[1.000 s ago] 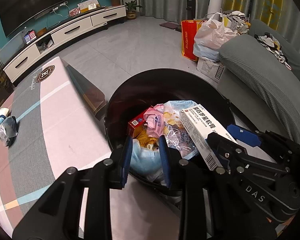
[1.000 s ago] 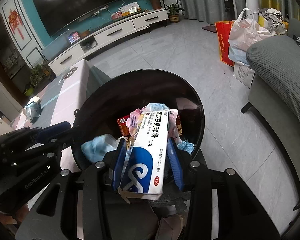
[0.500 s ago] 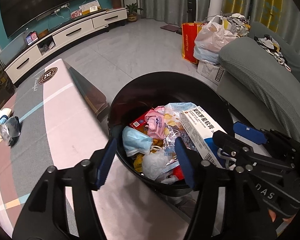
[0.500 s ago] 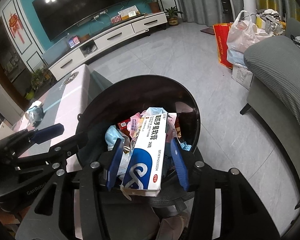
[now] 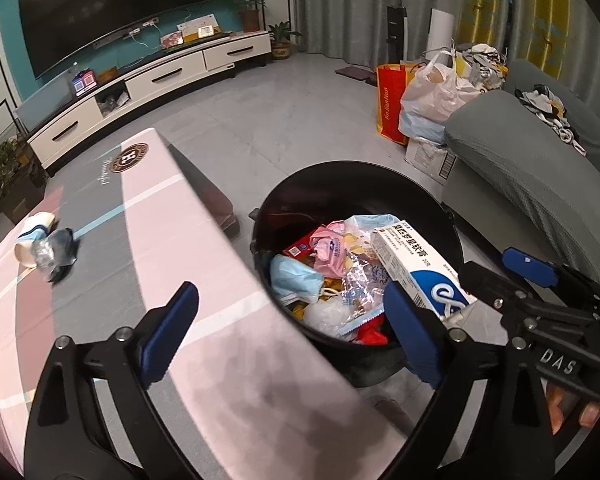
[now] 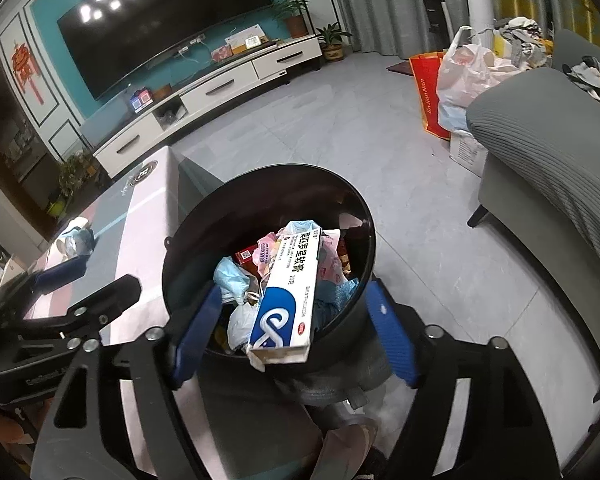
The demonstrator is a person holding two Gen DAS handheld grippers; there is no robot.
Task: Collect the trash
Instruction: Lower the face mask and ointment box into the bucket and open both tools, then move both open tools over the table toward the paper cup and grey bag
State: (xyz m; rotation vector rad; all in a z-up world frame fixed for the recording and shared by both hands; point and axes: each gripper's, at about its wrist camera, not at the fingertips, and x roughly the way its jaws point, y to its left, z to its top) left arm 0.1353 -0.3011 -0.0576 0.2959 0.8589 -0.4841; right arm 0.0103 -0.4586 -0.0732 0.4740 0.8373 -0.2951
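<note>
A black round trash bin (image 5: 420, 184) (image 6: 364, 216) stands on the floor beside the low table, full of trash. A white and blue ointment box (image 5: 416, 264) (image 6: 288, 296) lies on top of the pile, its near end over the rim. A blue face mask (image 5: 296, 276) (image 6: 230, 276) lies in the bin's left side. My left gripper (image 5: 292, 332) is open and empty, over the table edge and bin. My right gripper (image 6: 292, 332) is open, its jaws apart on either side of the box. A cup with crumpled wrap (image 5: 44, 240) lies on the table's far left.
The low table (image 5: 140, 264) has a striped pink and grey cloth. A grey sofa (image 5: 532, 168) is at the right. Bags and a red carton (image 5: 420, 100) stand on the floor behind. A TV stand (image 5: 140, 88) lines the far wall.
Both grippers opened. The left let the blue mask drop into the bin and pulled back. The right released the ointment box, which now rests on the trash pile.
</note>
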